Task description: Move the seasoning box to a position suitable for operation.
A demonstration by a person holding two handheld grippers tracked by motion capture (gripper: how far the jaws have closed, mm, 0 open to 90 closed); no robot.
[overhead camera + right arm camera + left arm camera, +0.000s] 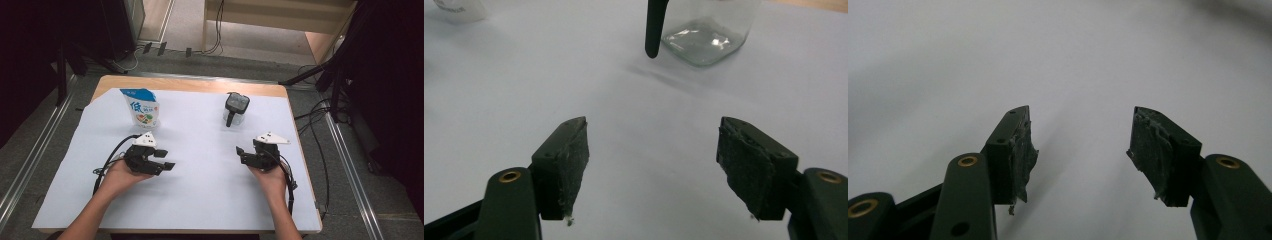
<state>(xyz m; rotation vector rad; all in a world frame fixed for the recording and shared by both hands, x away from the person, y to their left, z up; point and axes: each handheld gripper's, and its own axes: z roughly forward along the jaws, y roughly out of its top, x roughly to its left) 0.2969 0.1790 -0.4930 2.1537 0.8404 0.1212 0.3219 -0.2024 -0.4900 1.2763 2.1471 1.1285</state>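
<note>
White paper (pixel 200 165) covers nearly the whole top of the wooden bench (pixel 190 84), and on it stand two things, one of each kind: one blue-and-white printed pouch (pixel 141 107) at the far left, upright, and one clear glass jar (pixel 235 111) with a black lid and a black handle hanging down its front, at the far right of centre. The two are well apart from each other.

Two hands come in from the near edge, each carrying one gripper. The left hand (pixel 117 175) lies low over the paper with its forearm slanting in from the lower left; the left gripper (pixel 164 160) points to the right and slightly away, toward the middle of the sheet, a grey three-cornered plate on top and a black cable looping back along the wrist. Its jaws stand apart with nothing between them; in the left gripper view the two worn pads (pixel 1023 150) frame bare paper.

The right hand (pixel 270 177) mirrors it, forearm slanting in from the lower right. The right gripper (pixel 242 154) points left and a little away, also released, jaws spread and empty. In the right gripper view the pads (pixel 574 160) open onto bare paper, and the jar (pixel 709 35) stands farther ahead, somewhat to the right, its black handle (pixel 654 30) reaching down toward the sheet. The jar is nearer the right gripper, the pouch nearer the left; neither is touched.
</note>
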